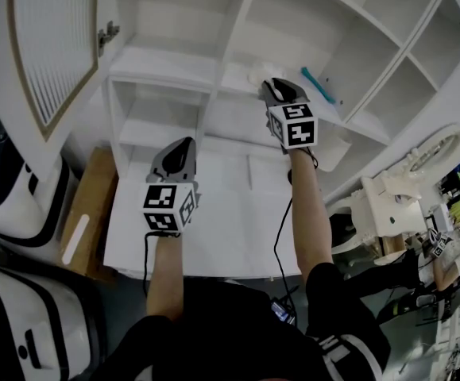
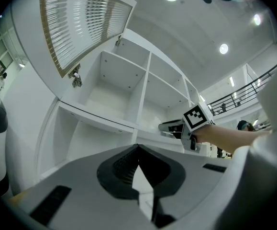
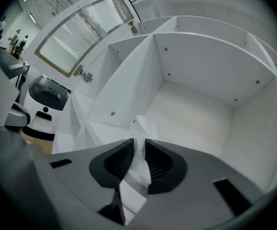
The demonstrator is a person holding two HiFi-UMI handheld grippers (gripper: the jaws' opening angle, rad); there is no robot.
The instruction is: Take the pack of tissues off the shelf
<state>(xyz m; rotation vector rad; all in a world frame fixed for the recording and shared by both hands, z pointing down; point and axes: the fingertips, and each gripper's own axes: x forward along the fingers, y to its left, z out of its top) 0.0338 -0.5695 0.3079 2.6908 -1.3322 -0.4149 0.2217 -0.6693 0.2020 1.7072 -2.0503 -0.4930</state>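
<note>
White wooden shelving [image 1: 166, 58] is bearing the soft white pack of tissues [image 3: 143, 126] straight ahead of the right gripper [image 3: 139, 147], whose jaws are pinching it.

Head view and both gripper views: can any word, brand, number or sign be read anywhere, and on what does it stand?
No readable text in any view.
Left hand-held gripper, left cube: black-and-white square patterns, not writing.
Right hand-held gripper, right cube: the same kind of patterns.
Pack of tissues: plain white, no print showing.
White marks on the person's dark clothing: too blurred to read.
</note>
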